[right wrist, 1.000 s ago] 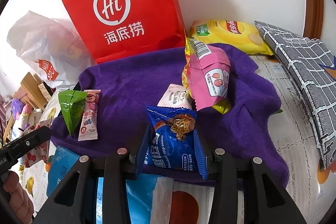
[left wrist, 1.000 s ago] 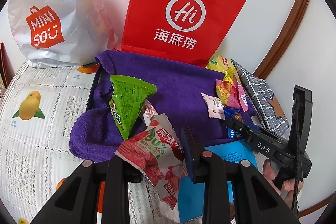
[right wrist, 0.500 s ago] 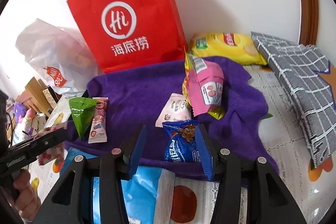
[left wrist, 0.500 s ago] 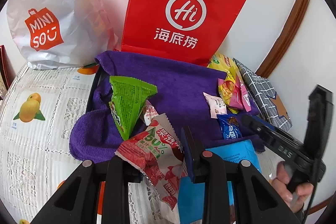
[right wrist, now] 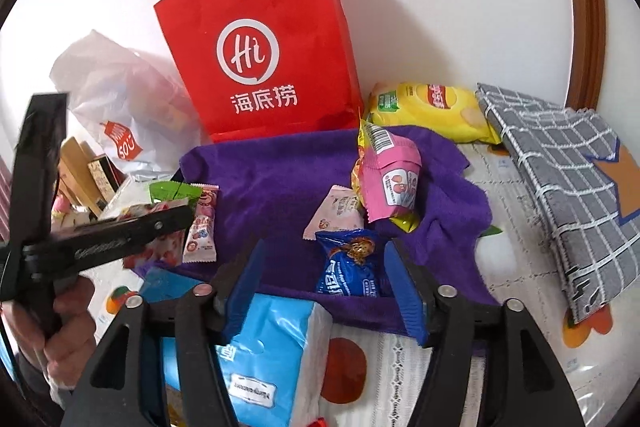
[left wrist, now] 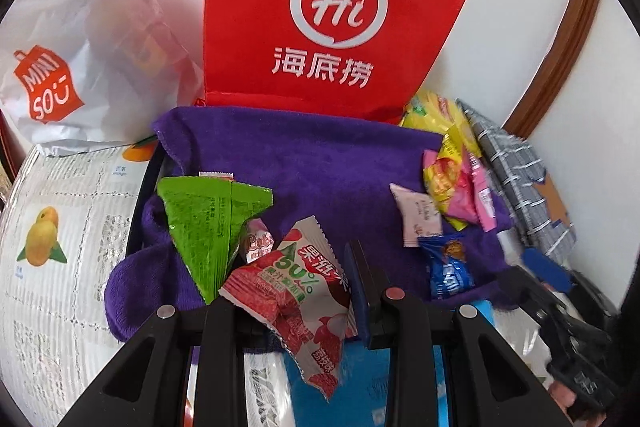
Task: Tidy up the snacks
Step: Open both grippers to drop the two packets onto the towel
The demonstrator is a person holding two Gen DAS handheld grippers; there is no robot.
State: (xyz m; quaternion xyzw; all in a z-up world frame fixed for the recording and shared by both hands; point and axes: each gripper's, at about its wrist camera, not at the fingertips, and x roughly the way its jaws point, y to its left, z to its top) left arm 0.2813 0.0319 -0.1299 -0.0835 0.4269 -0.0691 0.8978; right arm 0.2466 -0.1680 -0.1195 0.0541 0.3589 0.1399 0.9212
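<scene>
Right gripper [right wrist: 326, 279], jaws just opening, frees the crinkly blue cookie packet [right wrist: 350, 265] on the purple towel [right wrist: 280, 179]; left gripper [left wrist: 296, 291] clamps a red-and-white lychee sachet [left wrist: 298, 291].

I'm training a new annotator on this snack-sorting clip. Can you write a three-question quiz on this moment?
1. True or false: the left gripper is shut on the red lychee jelly packet.
2. What lies between the right gripper's fingers, unpressed: A) the blue cookie packet, B) the yellow chip bag, C) the green triangular packet?
3. What are most snacks resting on?

Key:
1. True.
2. A; the jaws have just been opening and stand clear of it.
3. The purple towel.
</scene>
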